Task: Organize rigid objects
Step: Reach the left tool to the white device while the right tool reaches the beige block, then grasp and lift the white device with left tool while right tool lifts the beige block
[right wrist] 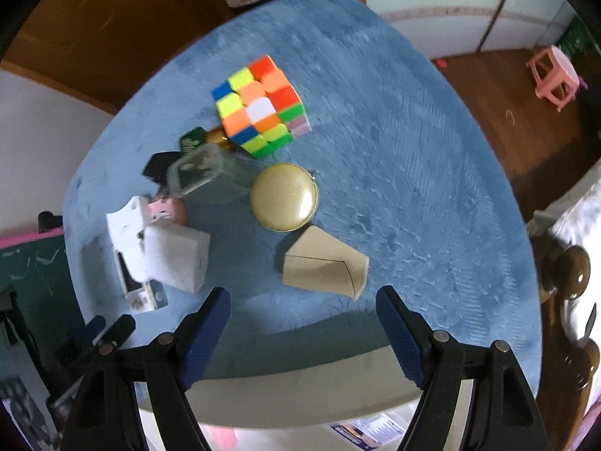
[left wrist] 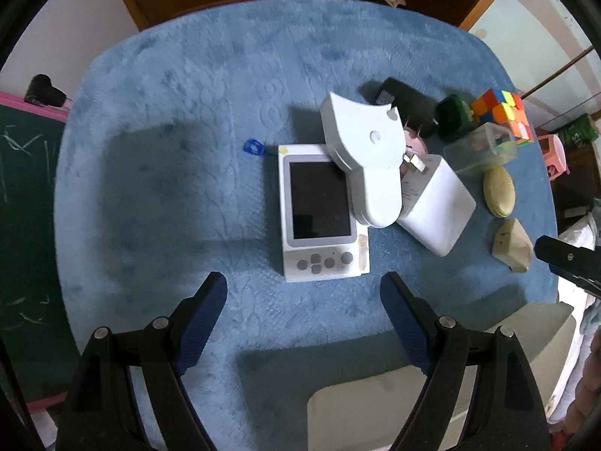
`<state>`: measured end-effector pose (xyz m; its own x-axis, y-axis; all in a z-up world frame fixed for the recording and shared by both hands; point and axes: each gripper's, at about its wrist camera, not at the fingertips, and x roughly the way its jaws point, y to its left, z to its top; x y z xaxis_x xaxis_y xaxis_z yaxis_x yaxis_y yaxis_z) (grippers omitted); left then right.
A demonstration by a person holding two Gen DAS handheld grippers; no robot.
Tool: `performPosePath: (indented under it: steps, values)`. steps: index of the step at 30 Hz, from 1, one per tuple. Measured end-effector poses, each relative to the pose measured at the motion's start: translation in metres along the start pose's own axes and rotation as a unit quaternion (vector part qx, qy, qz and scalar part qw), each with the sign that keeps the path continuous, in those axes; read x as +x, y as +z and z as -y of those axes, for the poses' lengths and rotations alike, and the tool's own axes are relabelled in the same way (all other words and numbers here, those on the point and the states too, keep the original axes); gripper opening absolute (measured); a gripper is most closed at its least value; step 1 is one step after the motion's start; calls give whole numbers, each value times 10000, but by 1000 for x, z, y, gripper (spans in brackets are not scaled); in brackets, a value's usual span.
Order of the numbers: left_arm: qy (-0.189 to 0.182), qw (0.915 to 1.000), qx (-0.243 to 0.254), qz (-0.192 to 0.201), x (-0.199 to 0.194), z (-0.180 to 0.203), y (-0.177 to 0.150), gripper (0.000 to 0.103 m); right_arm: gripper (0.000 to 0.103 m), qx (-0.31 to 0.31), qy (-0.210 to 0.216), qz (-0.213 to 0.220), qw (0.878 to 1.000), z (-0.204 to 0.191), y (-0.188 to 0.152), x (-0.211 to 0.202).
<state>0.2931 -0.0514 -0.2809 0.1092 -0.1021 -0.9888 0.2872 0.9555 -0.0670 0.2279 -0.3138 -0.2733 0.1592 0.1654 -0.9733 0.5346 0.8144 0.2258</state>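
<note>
A white handheld game console (left wrist: 319, 218) lies on the blue cloth (left wrist: 169, 173), just ahead of my open, empty left gripper (left wrist: 302, 293). A white curved stand (left wrist: 366, 158) rests across its top right corner, beside a white charger block (left wrist: 435, 206). My right gripper (right wrist: 302, 306) is open and empty, just short of a beige wedge box (right wrist: 323, 267). Beyond it lie a round gold tin (right wrist: 283, 203), a clear plastic box (right wrist: 210, 178) and a colourful puzzle cube (right wrist: 259, 105). The console (right wrist: 141, 297) shows at the left of the right wrist view.
A black adapter (left wrist: 403, 101) and a green object (left wrist: 452, 116) lie behind the stand. A small blue ring (left wrist: 253, 147) sits left of the console. A chalkboard (left wrist: 26, 206) stands left of the table, a pink stool (right wrist: 556, 75) on the floor at right.
</note>
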Motion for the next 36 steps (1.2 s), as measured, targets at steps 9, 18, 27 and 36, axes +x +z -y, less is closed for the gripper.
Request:
performPosePath:
  steps: [9,18,27,36]
  values:
    - [42,9998,-32,-185,21,7,2,86,80,266,-242,-195,9992,6,9,30]
    - [119,9994,-225,-237,32,10,14,86,80,287,-460,-343,9979,3,15,53]
    - [209,9978,-480,-416,42,10,25,85,75,293,-554,-500,9968,-3,11,83]
    - [455,9969,-536,-365,48,14,26,81,63,220,-684,-534,9960,-21,26,95]
